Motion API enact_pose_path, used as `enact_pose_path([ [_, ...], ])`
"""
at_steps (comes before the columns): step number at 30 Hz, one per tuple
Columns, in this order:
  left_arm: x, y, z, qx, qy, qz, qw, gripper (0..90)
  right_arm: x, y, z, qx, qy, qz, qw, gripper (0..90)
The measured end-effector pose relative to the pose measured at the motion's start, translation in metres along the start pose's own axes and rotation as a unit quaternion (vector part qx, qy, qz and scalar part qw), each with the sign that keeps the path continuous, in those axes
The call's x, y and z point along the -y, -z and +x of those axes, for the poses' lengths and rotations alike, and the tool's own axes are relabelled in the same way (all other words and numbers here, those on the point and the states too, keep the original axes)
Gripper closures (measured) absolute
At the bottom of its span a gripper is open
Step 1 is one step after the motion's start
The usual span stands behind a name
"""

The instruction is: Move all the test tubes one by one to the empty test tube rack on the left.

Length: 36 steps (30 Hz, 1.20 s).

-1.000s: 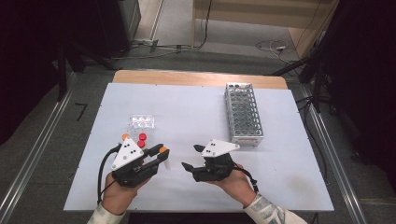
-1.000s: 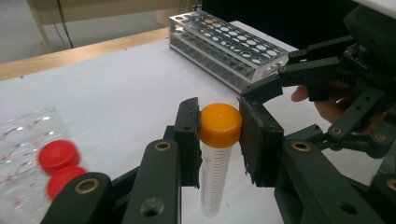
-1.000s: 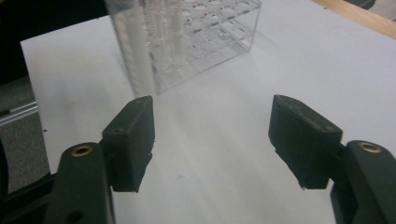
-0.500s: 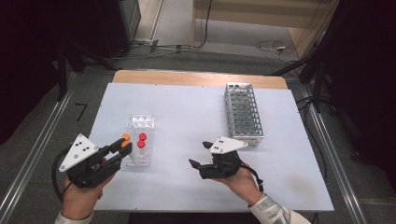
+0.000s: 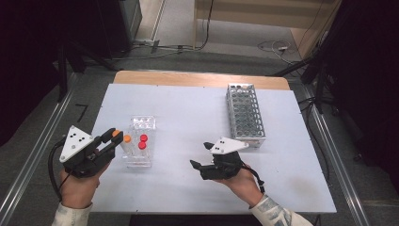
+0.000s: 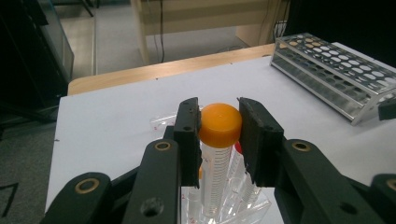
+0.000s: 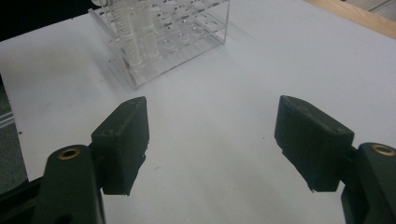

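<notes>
At the table's left edge, my left gripper [image 5: 117, 136] is shut on the orange cap [image 6: 219, 122] of a clear tube [image 5: 126, 147]. The tube hangs upright with its lower end at the left side of a clear plastic rack [image 5: 143, 121]; whether it is seated in the rack I cannot tell. Two red-capped tubes [image 5: 142, 141] stand in that rack. My right gripper [image 5: 200, 154] hovers low over the bare white table [image 5: 188, 108], right of the rack, pointing left. Its jaws have just opened a little wider, and in the right gripper view [image 7: 212, 140] nothing is between them.
A metal tube rack [image 5: 245, 113] with many empty holes stands at the back right, also seen in the left gripper view [image 6: 336, 79]. The clear rack [image 7: 187, 32] lies ahead of my right gripper. A wooden strip runs along the table's far edge.
My left gripper has swung from the middle front of the table out to the left of the clear rack. The right gripper shifted slightly right.
</notes>
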State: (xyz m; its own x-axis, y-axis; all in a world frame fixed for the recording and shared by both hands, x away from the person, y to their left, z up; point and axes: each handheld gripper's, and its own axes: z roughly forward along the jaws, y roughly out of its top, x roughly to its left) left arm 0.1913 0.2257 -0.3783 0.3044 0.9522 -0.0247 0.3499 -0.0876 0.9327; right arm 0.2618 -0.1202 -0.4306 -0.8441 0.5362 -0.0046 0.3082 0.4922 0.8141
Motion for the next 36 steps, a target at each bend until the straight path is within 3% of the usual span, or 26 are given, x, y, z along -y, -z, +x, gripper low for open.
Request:
enact_pose_path([
  [5,0.005,-0.007,0.0,-0.012,-0.005,0.009,0.9999,70.0,0.0,0.001,-0.001,0.002,-0.002,0.0,1.0,25.0],
  [10,0.01,-0.011,-0.002,-0.014,-0.008,0.01,0.9998,69.9,0.0,0.001,-0.001,0.002,-0.001,-0.002,1.0,25.0],
  [19,0.025,-0.02,-0.009,-0.019,-0.02,0.032,0.9991,69.6,0.0,0.002,-0.001,0.001,-0.002,-0.004,1.0,25.0],
  [26,0.033,-0.022,-0.008,-0.018,-0.014,0.044,0.9988,68.5,0.0,0.003,-0.001,0.002,-0.004,-0.003,1.0,25.0],
  [36,0.032,-0.019,-0.007,-0.017,-0.001,0.036,0.9992,61.7,0.0,0.003,-0.002,0.002,-0.004,-0.003,1.0,25.0],
])
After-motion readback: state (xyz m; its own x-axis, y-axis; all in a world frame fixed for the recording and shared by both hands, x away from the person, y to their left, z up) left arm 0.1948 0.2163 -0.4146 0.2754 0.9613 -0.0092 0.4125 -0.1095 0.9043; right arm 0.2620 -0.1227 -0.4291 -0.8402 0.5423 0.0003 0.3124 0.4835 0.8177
